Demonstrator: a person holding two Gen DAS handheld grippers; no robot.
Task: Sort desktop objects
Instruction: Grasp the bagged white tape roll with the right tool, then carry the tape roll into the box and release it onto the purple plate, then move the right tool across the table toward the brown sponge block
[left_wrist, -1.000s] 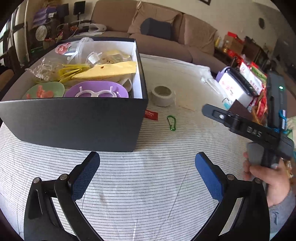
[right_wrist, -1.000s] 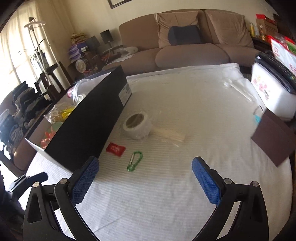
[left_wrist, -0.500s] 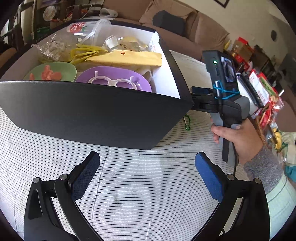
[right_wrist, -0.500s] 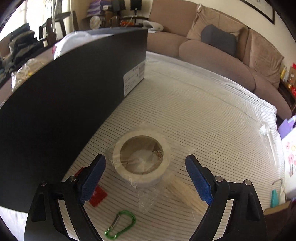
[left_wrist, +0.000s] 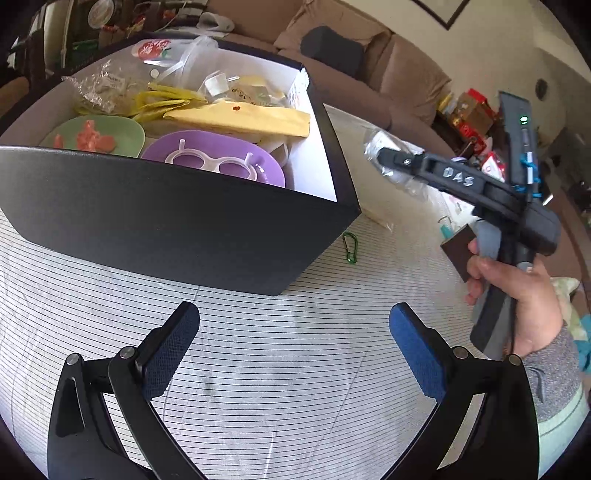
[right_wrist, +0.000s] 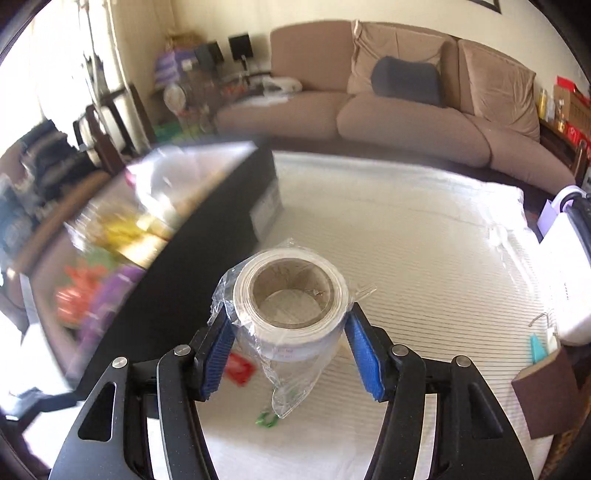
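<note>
- The roll of tape (right_wrist: 291, 306), still in its clear plastic wrap, sits between the blue pads of the right gripper (right_wrist: 290, 354), lifted clear of the striped tablecloth (right_wrist: 424, 258). The jaws have just been closing, and both pads now press on the roll's sides, so it is grasped.
- In the left wrist view the wrapped roll (left_wrist: 400, 173) shows at the tip of the right gripper (left_wrist: 384, 158), in the air just beside the far right corner of the black box (left_wrist: 184, 221).
- Judged step: carrying the tape to the box, which already holds plates and bags.
- The next move seems to call for bringing the roll over the box wall and above a free spot before the pads part; the loose wrap could snag on the rim.
- The left gripper (left_wrist: 295, 347) hangs over bare cloth in front of the box, jaws spread wide, holding nothing.
- A green clip (left_wrist: 350, 248) and a red packet (right_wrist: 240, 367) lie on the cloth by the box, not yet sorted.
</note>
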